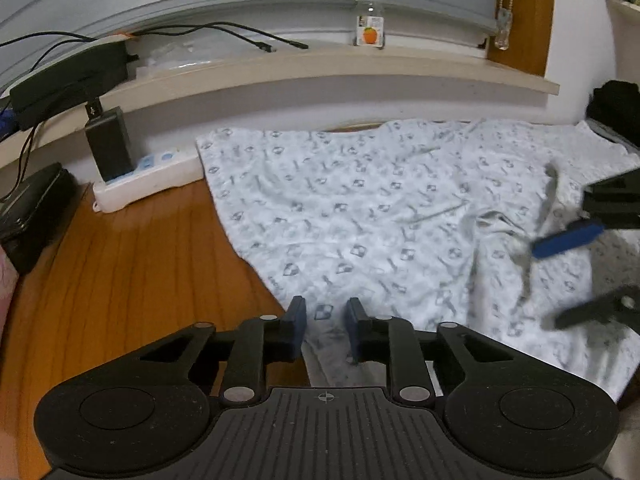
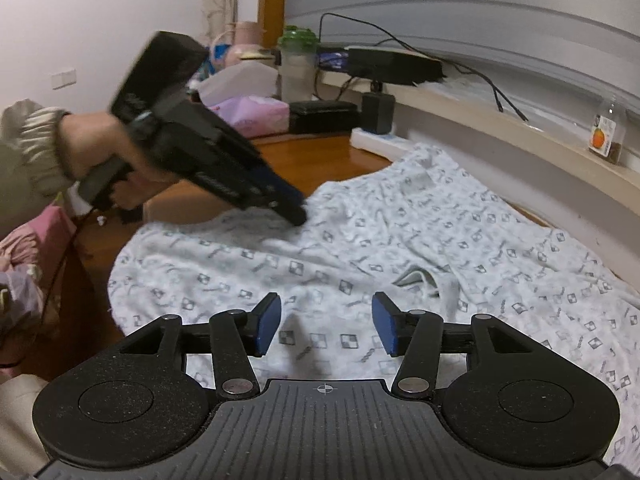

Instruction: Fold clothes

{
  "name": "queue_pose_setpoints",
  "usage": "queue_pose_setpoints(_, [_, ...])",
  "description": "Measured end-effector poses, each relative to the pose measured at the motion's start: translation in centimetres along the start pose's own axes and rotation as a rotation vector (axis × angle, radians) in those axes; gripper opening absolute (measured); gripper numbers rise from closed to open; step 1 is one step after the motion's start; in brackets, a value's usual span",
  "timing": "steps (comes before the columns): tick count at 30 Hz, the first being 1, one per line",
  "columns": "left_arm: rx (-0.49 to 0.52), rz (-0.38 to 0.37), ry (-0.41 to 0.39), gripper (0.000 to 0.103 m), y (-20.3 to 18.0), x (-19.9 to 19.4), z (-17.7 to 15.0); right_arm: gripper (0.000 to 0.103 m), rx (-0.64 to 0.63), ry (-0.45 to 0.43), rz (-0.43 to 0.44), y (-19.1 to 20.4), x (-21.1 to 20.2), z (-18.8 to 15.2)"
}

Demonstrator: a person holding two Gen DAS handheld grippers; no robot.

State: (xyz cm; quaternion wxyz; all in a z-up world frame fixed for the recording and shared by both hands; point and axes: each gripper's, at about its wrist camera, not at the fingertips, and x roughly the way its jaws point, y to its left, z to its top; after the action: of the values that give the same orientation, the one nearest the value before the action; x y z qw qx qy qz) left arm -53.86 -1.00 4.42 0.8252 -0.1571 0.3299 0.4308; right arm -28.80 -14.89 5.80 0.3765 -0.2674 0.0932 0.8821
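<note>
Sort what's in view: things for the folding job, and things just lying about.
For the job:
patterned white garment
left gripper
right gripper

Lying about:
power strip
orange-labelled bottle
black adapter
green-lidded cup

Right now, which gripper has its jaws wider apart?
The right gripper: a broad gap with patterned shirt showing between the blue pads. The left gripper shows only a narrow gap.

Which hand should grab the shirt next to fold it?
Probably left. The left gripper hangs right over the shirt edge by the bare wood, jaws open. The right gripper hovers mid-cloth.
</note>
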Motion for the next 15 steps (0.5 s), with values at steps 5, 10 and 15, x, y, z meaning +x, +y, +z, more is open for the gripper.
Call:
queue_pose_setpoints(5, [0.02,0.022,0.001,0.022,1.6,2.3,1.9,0.051,0.01,-0.016,0.022,0.5,0.2,0.4])
queue_pose_setpoints(10, [0.032,0.049,0.004,0.022,3.0,4.8,4.1,0.051,-0.023,-0.021,0.031,2.1,0.6,1.3])
queue_pose_setpoints(15, [0.018,0.044,-0.003,0.023,3.7,5.5,4.5,0.051,-0.046,-0.021,0.081,4.9,1.1,2.1])
